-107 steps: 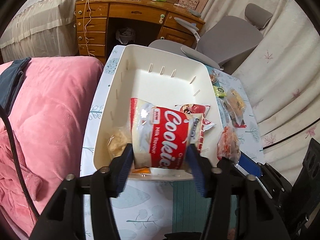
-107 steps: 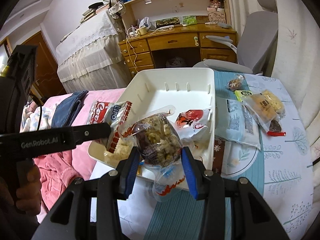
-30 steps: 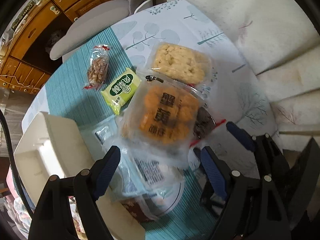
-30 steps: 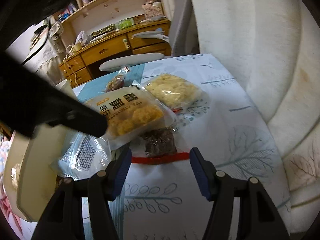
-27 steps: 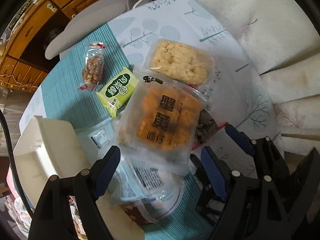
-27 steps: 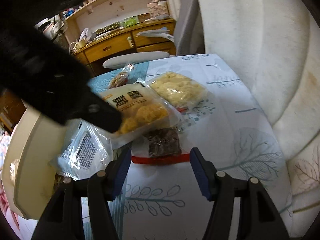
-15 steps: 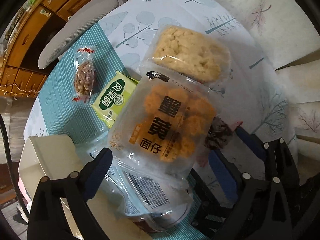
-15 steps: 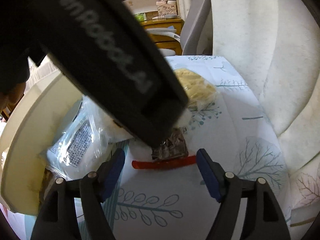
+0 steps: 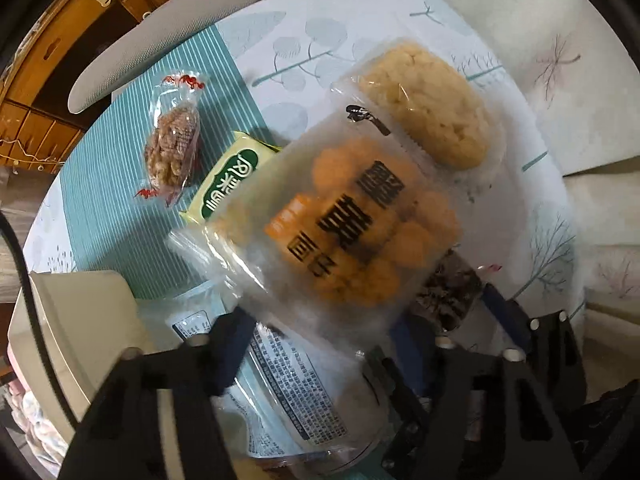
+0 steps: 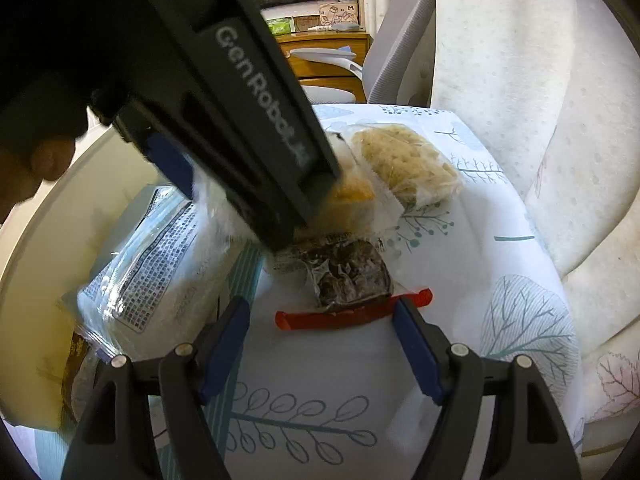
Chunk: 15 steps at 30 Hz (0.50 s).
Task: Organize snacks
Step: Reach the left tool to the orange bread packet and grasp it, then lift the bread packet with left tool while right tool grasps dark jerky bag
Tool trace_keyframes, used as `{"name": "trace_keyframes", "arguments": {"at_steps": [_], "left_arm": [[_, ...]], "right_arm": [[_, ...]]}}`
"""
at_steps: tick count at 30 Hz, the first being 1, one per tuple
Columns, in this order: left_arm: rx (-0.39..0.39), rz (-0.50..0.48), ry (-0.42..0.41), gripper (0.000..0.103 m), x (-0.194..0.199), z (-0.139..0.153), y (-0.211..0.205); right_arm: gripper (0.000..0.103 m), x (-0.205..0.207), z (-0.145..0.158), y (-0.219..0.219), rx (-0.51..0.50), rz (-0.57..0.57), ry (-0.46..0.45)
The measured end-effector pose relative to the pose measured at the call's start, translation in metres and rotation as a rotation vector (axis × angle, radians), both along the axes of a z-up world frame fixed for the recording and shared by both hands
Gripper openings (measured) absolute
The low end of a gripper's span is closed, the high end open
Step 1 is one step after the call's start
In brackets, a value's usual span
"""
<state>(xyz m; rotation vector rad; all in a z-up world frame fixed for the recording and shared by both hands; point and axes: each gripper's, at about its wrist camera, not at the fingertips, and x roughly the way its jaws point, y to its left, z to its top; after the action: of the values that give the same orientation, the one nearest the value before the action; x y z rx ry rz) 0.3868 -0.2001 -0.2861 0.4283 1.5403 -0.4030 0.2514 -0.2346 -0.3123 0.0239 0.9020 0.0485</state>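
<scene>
My left gripper (image 9: pixel 320 344) is open, its fingers on either side of the near edge of a clear bag of orange puff snacks (image 9: pixel 344 224); whether they touch it I cannot tell. My right gripper (image 10: pixel 320 344) is open and empty, just in front of a dark snack pack with a red sealed edge (image 10: pixel 348 272), which also shows in the left wrist view (image 9: pixel 448 292). A pale yellow crispy cake pack (image 9: pixel 428 120) lies beyond. The white bin (image 9: pixel 72 328) is at the left.
A green packet (image 9: pixel 228 184) and a small nut-bar pack (image 9: pixel 172 152) lie on the teal runner. A clear pack with a printed label (image 10: pixel 156 248) lies by the bin. A grey chair (image 10: pixel 384 48) and a wooden desk (image 10: pixel 328 56) stand beyond the table.
Both grippers have left the bin and come over the loose snacks. The left one has dropped close onto the orange puff bag; the right one has neared the dark pack.
</scene>
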Motion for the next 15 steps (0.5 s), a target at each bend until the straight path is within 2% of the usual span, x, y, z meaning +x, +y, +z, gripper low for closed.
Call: {"name": "trace_keyframes", "arguments": {"at_steps": [9, 10, 11, 12, 15], "left_arm": [[-0.102, 0.081, 0.004, 0.04, 0.001, 0.01, 0.019], [-0.111, 0.088, 0.001, 0.035, 0.001, 0.012, 0.021], [-0.123, 0.096, 0.001, 0.024, 0.001, 0.015, 0.023], [-0.135, 0.107, 0.004, 0.019, 0.002, 0.017, 0.026], [-0.166, 0.138, 0.005, 0.016, 0.002, 0.024, 0.035]], "right_arm": [[0.075, -0.008, 0.011, -0.004, 0.021, -0.024, 0.02], [0.075, -0.008, 0.013, -0.005, 0.021, -0.027, 0.02], [0.075, -0.009, 0.015, -0.007, 0.022, -0.029, 0.02], [0.075, -0.01, 0.02, -0.007, 0.022, -0.032, 0.019], [0.075, -0.012, 0.031, -0.012, 0.02, -0.036, 0.018]]}}
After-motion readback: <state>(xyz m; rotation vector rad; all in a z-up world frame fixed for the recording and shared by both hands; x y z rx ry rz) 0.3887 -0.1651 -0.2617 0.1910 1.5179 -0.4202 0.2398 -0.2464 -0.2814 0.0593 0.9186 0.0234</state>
